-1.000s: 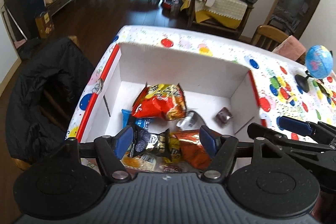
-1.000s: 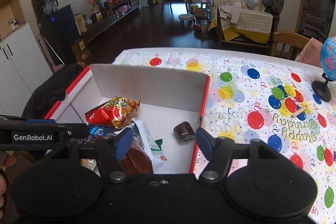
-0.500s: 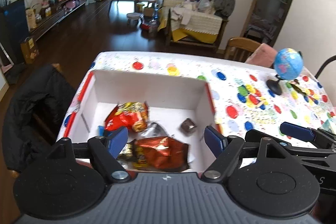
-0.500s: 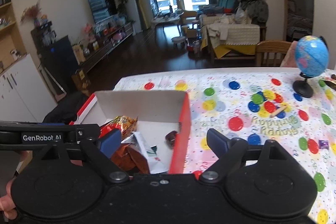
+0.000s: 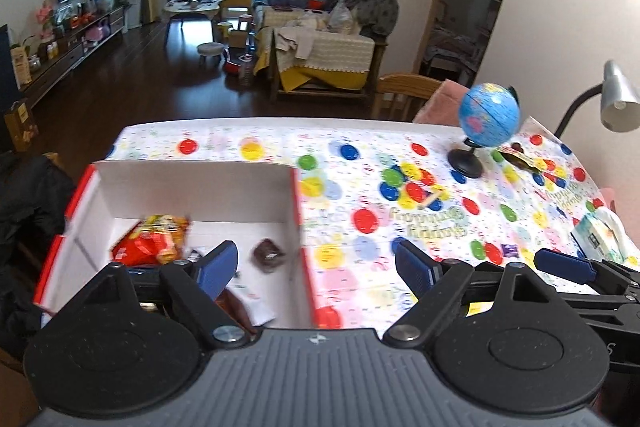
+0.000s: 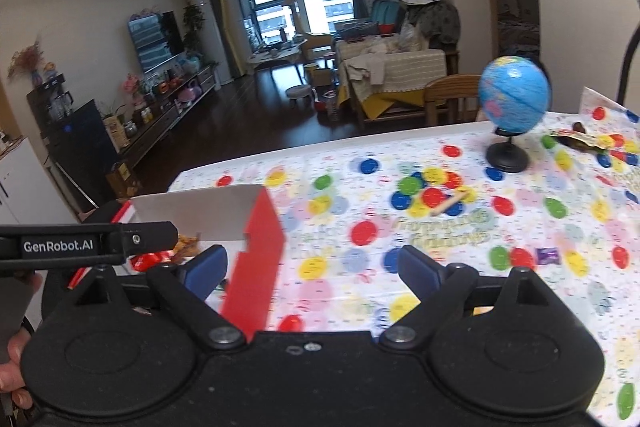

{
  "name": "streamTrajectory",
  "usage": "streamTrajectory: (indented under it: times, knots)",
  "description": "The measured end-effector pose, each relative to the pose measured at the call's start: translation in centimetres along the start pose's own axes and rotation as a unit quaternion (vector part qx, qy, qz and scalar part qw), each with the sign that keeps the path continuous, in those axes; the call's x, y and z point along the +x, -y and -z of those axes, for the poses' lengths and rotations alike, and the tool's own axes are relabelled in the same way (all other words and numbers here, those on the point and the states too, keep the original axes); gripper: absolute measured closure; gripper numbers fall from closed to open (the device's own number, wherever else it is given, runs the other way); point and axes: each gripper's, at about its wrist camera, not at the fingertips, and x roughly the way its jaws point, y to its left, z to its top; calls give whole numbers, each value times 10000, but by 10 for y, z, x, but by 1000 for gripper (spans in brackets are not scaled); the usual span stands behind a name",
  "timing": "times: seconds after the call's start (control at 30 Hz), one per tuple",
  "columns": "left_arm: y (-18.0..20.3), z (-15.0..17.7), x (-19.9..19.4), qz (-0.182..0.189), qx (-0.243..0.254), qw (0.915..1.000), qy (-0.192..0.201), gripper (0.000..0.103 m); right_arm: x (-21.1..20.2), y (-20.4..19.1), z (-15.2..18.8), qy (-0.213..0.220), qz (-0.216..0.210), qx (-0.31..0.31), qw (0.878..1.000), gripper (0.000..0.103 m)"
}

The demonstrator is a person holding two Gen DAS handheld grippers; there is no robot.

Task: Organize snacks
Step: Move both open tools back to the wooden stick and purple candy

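Left wrist view: several snacks, among them a red-and-yellow bag (image 5: pixel 154 241) and a small dark packet (image 5: pixel 269 254), lie inside the white box (image 5: pixel 192 189) with red edges, which sits ahead and left of the left gripper (image 5: pixel 316 265). Its jaws are opening, with nothing between the pads. The right gripper (image 6: pixel 312 267) straddles the box's red side wall, its jaws likewise opening and empty. Much of the sorting looks done, judging by the filled box. A purple wrapped sweet (image 6: pixel 547 254), beyond the right jaw, a dark wrapper (image 6: pixel 576 139) behind the globe (image 6: pixel 514 99) and a pale packet (image 5: pixel 600 235) at the table's far right edge appear left to collect. A short wooden stick (image 6: pixel 450 205) lies on the balloon-print tablecloth (image 6: pixel 360 163) ahead. The globe's stand partly shields the dark wrapper; otherwise nothing blocks the way.
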Motion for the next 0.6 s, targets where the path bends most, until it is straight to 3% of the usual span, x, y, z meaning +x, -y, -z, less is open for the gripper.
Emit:
streamTrajectory:
  times: [0.4,0.6]
  knots:
    - [106,1,56,288,283,9986,-350,17,-11,107,8,-82,547,288,9981,9]
    - [155,-4,92,239,468,9974,-497,17,-7,164,8,-102,843,252,9961,7]
